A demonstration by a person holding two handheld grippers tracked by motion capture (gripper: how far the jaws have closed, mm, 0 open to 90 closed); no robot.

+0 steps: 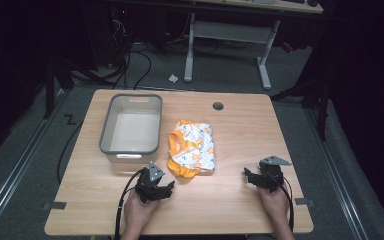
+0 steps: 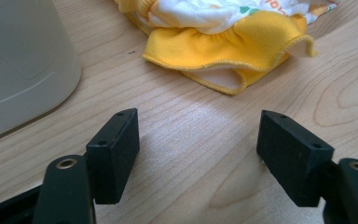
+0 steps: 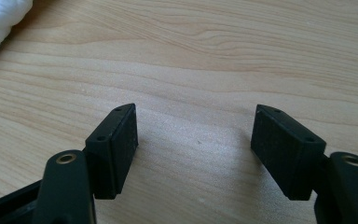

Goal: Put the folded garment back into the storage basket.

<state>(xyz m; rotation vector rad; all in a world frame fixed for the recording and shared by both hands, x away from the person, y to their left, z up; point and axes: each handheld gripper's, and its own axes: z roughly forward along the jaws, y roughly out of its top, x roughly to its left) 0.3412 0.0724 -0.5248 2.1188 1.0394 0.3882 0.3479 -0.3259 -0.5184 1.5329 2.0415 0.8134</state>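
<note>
Both claws rested low at the near edge of the desk [image 1: 240, 200], jaws spread wide with nothing between them: the left claw [image 1: 166, 190] just near of the cloth [image 1: 192, 148], the right claw [image 1: 250, 178] well apart to the right. Pale wood covered the desk, with a round hole [image 1: 218, 106] at the far side. Grey floor, cables and another table's legs lay beyond. A grey-rimmed bin [image 1: 130, 128] stood empty at far left, just beside the orange-and-white cloth in the middle.

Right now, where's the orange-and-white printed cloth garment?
In the high view the orange-and-white printed cloth garment lies mid-table, just right of the grey plastic bin, ahead of the left gripper, whose open jaws face its orange hem.
</note>
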